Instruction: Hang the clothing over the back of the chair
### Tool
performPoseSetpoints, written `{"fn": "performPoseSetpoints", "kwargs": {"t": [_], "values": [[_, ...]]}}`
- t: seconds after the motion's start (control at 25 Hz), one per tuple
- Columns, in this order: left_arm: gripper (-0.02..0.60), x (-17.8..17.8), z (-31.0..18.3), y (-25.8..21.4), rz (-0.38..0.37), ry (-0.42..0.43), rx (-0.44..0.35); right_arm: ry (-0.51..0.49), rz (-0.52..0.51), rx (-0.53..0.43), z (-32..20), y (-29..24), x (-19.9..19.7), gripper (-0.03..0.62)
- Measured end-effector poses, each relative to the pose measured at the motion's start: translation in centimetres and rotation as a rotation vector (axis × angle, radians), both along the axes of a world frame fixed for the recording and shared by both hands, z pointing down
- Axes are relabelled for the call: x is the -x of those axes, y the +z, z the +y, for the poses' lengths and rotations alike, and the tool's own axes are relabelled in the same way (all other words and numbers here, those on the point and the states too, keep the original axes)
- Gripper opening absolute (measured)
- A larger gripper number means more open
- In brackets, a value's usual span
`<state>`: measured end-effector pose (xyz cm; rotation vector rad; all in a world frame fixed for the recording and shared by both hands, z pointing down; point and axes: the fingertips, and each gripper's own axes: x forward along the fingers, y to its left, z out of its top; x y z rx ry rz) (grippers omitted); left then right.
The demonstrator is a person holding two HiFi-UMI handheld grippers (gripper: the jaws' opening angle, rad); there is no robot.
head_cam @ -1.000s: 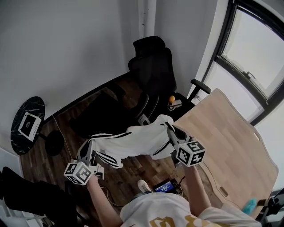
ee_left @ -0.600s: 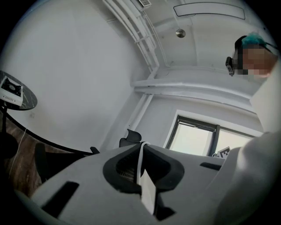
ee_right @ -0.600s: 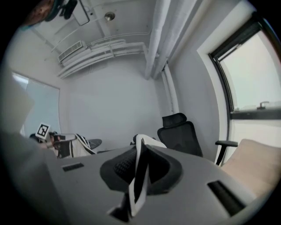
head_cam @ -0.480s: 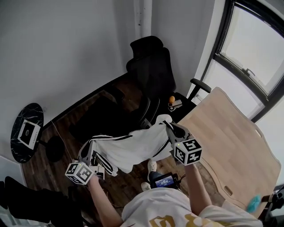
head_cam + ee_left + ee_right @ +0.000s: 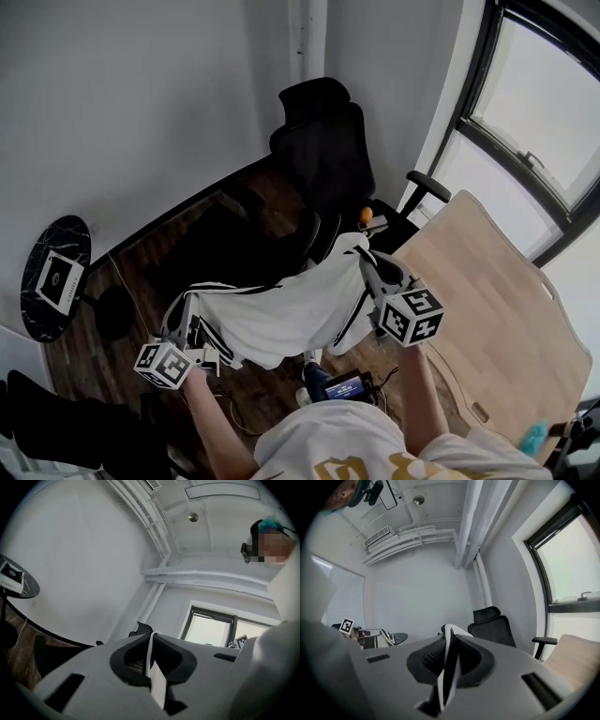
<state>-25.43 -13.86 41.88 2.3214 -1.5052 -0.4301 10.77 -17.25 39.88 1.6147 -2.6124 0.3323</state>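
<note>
A white garment with black stripes (image 5: 281, 309) hangs stretched between my two grippers, in front of a black office chair (image 5: 323, 155). My left gripper (image 5: 186, 314) is shut on the garment's left end; a thin white fold (image 5: 151, 660) shows between its jaws. At the garment's right end, my right gripper (image 5: 367, 267) is shut on a striped edge (image 5: 449, 667). The chair's high back and headrest (image 5: 490, 615) stand ahead of the right gripper, with its seat partly hidden behind the cloth.
A light wooden desk (image 5: 487, 309) fills the right side, next to a large window (image 5: 534, 103). A small round black table (image 5: 58, 267) stands at the left. A device with a blue screen (image 5: 339, 384) and cables lies on the wooden floor near the person's feet.
Both grippers with the garment have shifted a little toward the chair, the right one rising slightly. The cloth stays stretched between them.
</note>
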Motion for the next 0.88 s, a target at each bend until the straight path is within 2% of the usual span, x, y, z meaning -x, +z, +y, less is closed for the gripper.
{"fn": "performPoseSetpoints", "kwargs": {"t": [0.2,0.6,0.88], "values": [[0.026,0.3,0.3,-1.6,0.038,-0.008,-0.03,-0.001,0.005,-0.044,-1.0,-2.2,-0.2,0.025],[0.026,2.2,0.1,-8.3,0.113,-0.041,-0.186,-0.02,-0.015,-0.17,-4.1,-8.1,1.5,0.025],[0.026,2.6,-3.1,-9.4,0.119,-0.047,-0.196,-0.016,0.006,-0.206,-7.7,-10.3,2.1,0.025]]}}
